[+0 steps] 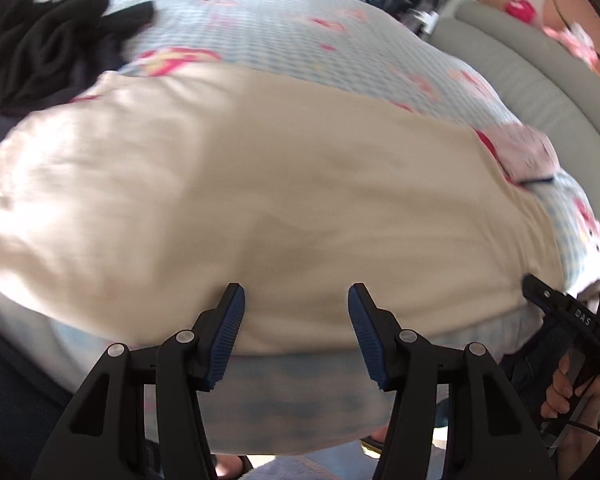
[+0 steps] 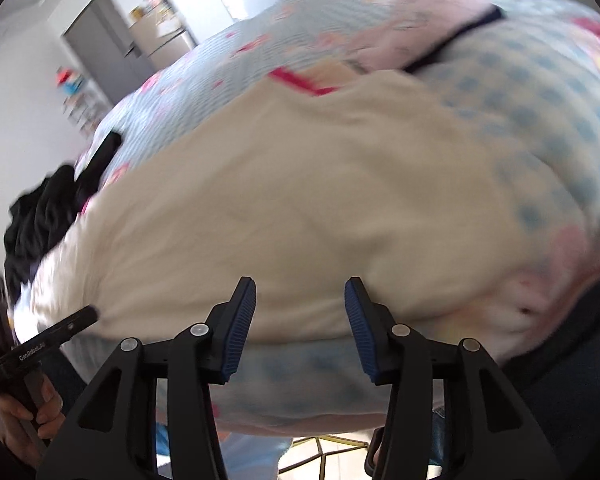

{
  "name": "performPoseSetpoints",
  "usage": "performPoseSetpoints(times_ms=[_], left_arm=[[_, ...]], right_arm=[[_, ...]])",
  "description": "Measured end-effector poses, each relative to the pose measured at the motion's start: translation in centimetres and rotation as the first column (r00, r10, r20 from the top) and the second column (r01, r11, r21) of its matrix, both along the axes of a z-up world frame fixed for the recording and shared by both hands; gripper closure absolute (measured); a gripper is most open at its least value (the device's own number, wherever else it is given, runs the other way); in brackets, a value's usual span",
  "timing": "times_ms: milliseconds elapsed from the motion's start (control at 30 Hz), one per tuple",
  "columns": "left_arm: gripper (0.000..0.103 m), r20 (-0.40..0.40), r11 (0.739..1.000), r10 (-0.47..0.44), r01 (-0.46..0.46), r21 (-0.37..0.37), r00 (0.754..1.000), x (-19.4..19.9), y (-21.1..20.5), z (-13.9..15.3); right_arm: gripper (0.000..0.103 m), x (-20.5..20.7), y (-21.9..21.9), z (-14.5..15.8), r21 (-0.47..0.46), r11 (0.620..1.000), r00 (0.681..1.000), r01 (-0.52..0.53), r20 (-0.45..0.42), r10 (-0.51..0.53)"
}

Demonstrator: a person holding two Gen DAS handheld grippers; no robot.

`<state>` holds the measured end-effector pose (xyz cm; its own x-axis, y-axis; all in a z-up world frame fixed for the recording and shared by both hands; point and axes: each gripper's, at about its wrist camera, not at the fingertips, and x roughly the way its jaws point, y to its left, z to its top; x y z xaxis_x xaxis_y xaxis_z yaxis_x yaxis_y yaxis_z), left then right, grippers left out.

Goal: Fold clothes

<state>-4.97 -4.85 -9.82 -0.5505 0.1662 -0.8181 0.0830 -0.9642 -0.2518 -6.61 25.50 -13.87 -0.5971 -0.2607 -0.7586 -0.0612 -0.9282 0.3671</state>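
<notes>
Cream garment (image 1: 260,184) lies spread flat across the near half of a bed covered in a pale blue checked sheet with pink prints (image 1: 284,28); its near hem runs along the mattress edge, just in front of both tools. Left gripper (image 1: 296,334) hovers at that hem with jaws parted, the cloth's edge between the blue pads (image 1: 230,336) but not visibly pinched. Right gripper (image 2: 300,328) sits further along the same hem, likewise parted with no pinch visible; motion blur leaves contact uncertain. Each wrist view catches the other tool at its margin, with a hand (image 1: 568,392) around its handle. Step in hand, as I judge it: lining up both grippers on the near edge to start a fold. Next move likely calls for both sets of pads to clamp on the hem, then a level lift and carry toward the far edge so the halves meet squarely; soft, thin fabric may sag or slip out of a shallow bite. Surface is a soft mattress, bulging under fisheye distortion. Dark clothing (image 1: 48,44) is heaped on the far left of the bed, touching the cream garment's corner. Small pink printed item (image 1: 528,156) rests at the garment's right far corner. Grey padded bed frame (image 1: 540,80) curves on the right; a grey door (image 2: 100,40) and cluttered shelves stand beyond.
</notes>
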Motion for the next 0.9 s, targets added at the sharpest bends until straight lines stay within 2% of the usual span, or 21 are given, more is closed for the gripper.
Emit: performPoseSetpoints(times_ms=[100, 200, 333, 433, 500, 533, 567, 633, 667, 733, 833, 900], left_arm=[[0.047, -0.003, 0.998, 0.056, -0.056, -0.033, 0.998, 0.4, -2.7, 0.4], [0.048, -0.004, 0.989, 0.143, -0.143, -0.023, 0.990, 1.3, -5.9, 0.3], [0.048, 0.007, 0.960, 0.277, -0.277, -0.049, 0.961, 2.3, -9.3, 0.6], [0.048, -0.034, 0.920, 0.389, -0.387, 0.065, 0.921, 4.0, -11.4, 1.8], [0.046, -0.103, 0.932, 0.363, -0.360, 0.048, 0.926, 4.3, -10.3, 2.9], [0.044, -0.138, 0.937, 0.348, -0.346, 0.039, 0.927, 4.5, -9.8, 3.5], [0.043, -0.169, 0.943, 0.332, -0.333, 0.027, 0.928, 4.7, -9.3, 4.0], [0.041, -0.153, 0.958, 0.280, -0.285, -0.010, 0.948, 4.0, -8.0, 3.4], [0.041, -0.131, 0.964, 0.264, -0.266, 0.001, 0.956, 3.8, -7.9, 2.8], [0.041, -0.073, 0.977, 0.208, -0.203, 0.069, 0.975, 3.3, -7.5, 1.0], [0.041, -0.030, 0.981, 0.193, -0.191, 0.042, 0.981, 3.0, -6.9, -0.1], [0.041, -0.029, 0.976, 0.218, -0.218, -0.004, 0.976, 3.2, -7.2, -0.1]], right_arm=[[0.063, 0.3, 1.4, 0.2, -0.018, 1.000, 1.000, 0.019, -0.006, -0.019], [0.063, 0.4, 2.1, 0.4, 0.036, 0.999, 0.999, 0.038, -0.016, -0.037], [0.063, 1.4, 4.1, 0.4, 0.027, 0.996, 0.996, 0.090, -0.018, -0.090], [0.063, 2.6, 5.9, 0.6, 0.005, 0.992, 0.992, 0.126, -0.026, -0.126], [0.052, 3.4, 5.6, 1.4, -0.033, 0.994, 0.990, 0.104, -0.095, -0.107], [0.042, 3.7, 5.4, 2.0, -0.055, 0.995, 0.986, 0.088, -0.137, -0.095], [0.041, 3.9, 5.0, 2.4, -0.060, 0.996, 0.983, 0.071, -0.168, -0.080], [0.041, 4.0, 3.8, 2.9, 0.005, 0.999, 0.981, 0.047, -0.189, -0.046], [0.041, 3.9, 3.4, 2.8, 0.039, 0.998, 0.983, 0.043, -0.181, -0.036], [0.041, 3.2, 3.2, 1.8, 0.064, 0.996, 0.991, 0.056, -0.124, -0.047], [0.041, 2.9, 3.5, 0.4, 0.033, 0.995, 0.995, 0.089, -0.045, -0.088], [0.042, 2.8, 3.4, 0.3, 0.067, 0.993, 0.995, 0.094, -0.047, -0.091]])
